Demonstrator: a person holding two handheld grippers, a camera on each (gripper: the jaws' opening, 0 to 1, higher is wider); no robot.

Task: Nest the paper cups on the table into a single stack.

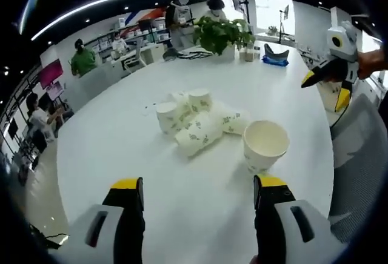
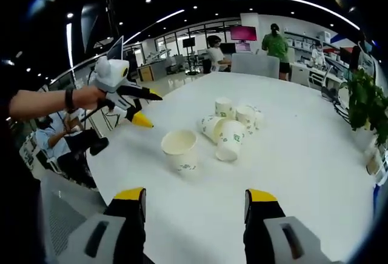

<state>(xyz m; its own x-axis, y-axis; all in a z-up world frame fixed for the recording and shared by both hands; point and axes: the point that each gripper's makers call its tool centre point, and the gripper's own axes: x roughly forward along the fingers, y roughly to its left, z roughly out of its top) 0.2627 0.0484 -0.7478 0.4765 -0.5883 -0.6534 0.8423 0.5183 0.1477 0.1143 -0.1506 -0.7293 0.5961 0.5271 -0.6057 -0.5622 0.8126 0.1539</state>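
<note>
My left gripper (image 1: 198, 198) and right gripper (image 2: 195, 211) hang agape, empty. Nearest, one white green-printed paper cup (image 1: 265, 145) stands upright mid-table, mouth up; beyond, the tumbled cup heap (image 1: 195, 123) lies mostly sideways on the white table (image 1: 109, 137). Print unreadable.

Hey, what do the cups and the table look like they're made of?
Cups: apparently paper, matte white with green print; the upright cup shows a rolled rim and a cream inside. Table: smooth white top, slightly glossy, perhaps laminate; the exact material is unclear.

upright cup (image 1: 265, 145) right of cup cluster (image 1: 195, 123), on table (image 1: 121, 143)
</note>
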